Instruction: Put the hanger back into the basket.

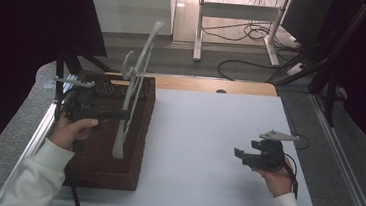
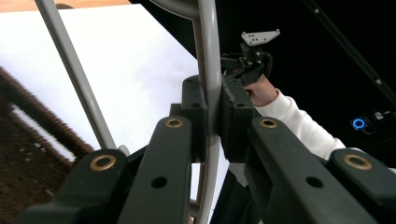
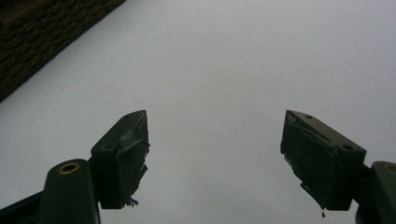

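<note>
Grey hanger clamped in L gripper, R gripper agape

Overhead view; two close gripper-mounted cameras

A white-topped table stands on grey carpet. Beyond it, a white desk frame and black cables sit on a lit floor, with dark curtains at the sides.

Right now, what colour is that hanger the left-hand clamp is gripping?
Pale grey, almost white; the hanger shows best in the high view.
</note>
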A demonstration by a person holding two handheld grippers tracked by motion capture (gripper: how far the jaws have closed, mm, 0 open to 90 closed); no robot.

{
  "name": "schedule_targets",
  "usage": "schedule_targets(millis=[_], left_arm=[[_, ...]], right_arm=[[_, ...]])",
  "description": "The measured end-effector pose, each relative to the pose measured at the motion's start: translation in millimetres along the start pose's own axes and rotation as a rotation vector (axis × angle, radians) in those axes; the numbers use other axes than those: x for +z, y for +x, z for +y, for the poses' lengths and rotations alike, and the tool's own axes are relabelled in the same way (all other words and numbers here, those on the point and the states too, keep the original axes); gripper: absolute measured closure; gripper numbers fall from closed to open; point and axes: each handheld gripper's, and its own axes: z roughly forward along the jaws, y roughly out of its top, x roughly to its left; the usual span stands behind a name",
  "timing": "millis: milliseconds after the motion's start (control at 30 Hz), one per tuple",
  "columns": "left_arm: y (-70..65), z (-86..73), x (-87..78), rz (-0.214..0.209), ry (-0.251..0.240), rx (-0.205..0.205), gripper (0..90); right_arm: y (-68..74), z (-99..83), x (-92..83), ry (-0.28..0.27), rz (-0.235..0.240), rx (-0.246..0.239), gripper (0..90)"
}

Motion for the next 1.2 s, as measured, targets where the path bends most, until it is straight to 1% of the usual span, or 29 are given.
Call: schedule_targets(millis=[67, 133, 333, 467, 500, 600, 700, 800, 967, 1100, 1133, 1200], left_arm=[[1.5, 0.3, -3.6, 0.006, -0.004, 0.001, 82.2], [2.4, 0.9, -7.0, 0.015, -0.002, 0.018, 82.1], [5.9, 2.3, -16.7, 0.021, 0.012, 0.038, 82.2], [9.5, 0.7, -22.0, 0.024, 0.026, 0.037, 82.1], [12.8, -1.1, -26.4, 0.034, 0.039, 0.032, 82.1], [18.1, -5.3, -32.3, 0.048, 0.053, 0.025, 82.1], [22.9, -11.0, -37.2, 0.067, 0.071, 0.035, 82.1], [28.2, -18.1, -41.9, 0.075, 0.083, 0.033, 82.0], [36.0, -29.4, -50.1, 0.075, 0.103, 0.035, 82.0], [38.7, -35.5, -54.0, 0.072, 0.119, 0.043, 82.0], [39.2, -39.4, -55.4, 0.082, 0.125, 0.041, 82.0], [40.2, -43.1, -55.9, 0.083, 0.128, 0.034, 82.0]], right_arm=[[-0.5, -0.2, 0.3, 0.002, -0.001, -0.002, 23.8], [-0.6, -0.4, 0.5, 0.002, -0.001, 0.001, 23.9], [-0.5, -0.8, 0.6, 0.000, -0.002, 0.002, 24.1], [-1.5, -1.0, 0.6, 0.003, -0.005, 0.007, 24.2], [-2.0, -1.2, 0.7, 0.005, -0.007, 0.005, 24.2], [-1.9, -1.6, 1.2, 0.006, -0.008, 0.010, 24.2], [-1.4, -1.7, 1.2, 0.010, -0.007, 0.017, 24.2], [-1.7, -1.9, 1.7, 0.011, -0.008, 0.015, 24.2], [-2.3, -2.3, 2.5, 0.013, -0.011, 0.013, 24.2], [-2.1, -2.7, 3.4, 0.014, -0.013, 0.014, 24.2], [-2.1, -2.7, 3.5, 0.014, -0.013, 0.013, 24.2], [-1.9, -2.8, 3.7, 0.017, -0.013, 0.017, 24.2]])
